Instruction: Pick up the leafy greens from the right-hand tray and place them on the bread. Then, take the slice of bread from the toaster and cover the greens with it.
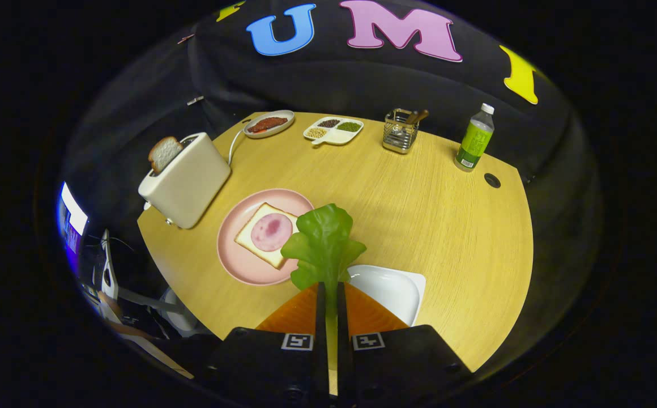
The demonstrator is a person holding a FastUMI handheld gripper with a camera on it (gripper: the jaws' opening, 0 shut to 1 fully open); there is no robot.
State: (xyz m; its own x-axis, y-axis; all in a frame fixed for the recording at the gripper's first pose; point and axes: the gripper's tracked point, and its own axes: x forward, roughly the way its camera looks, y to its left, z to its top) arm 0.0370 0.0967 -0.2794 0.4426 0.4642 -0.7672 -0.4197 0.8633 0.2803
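**Gripper holding the leafy greens above the desk**

Gripper (331, 292) fingers are pressed nearly together on the stem of the leafy greens (324, 243), which I hold lifted, the leaf standing up just ahead of my fingertips. Below the fingers, near the desk's (419, 204) front edge, lies the white tray (393, 289), bare of contents. Just beside the tray, toward the desk's left side, sits the pink plate (238, 260) carrying a slice of bread (249, 235) topped with a round of ham (271, 232); the leaf overlaps the plate's near rim in my view. At the left edge stands the toaster (190, 181), a second bread slice (164, 153) protruding from its slot. Along the back edge, from left to right: an oval dish of red food (269, 123), a divided dish of grains (334, 130), a wire utensil holder (401, 133), and, at the back right corner, a green-labelled bottle (476, 141).
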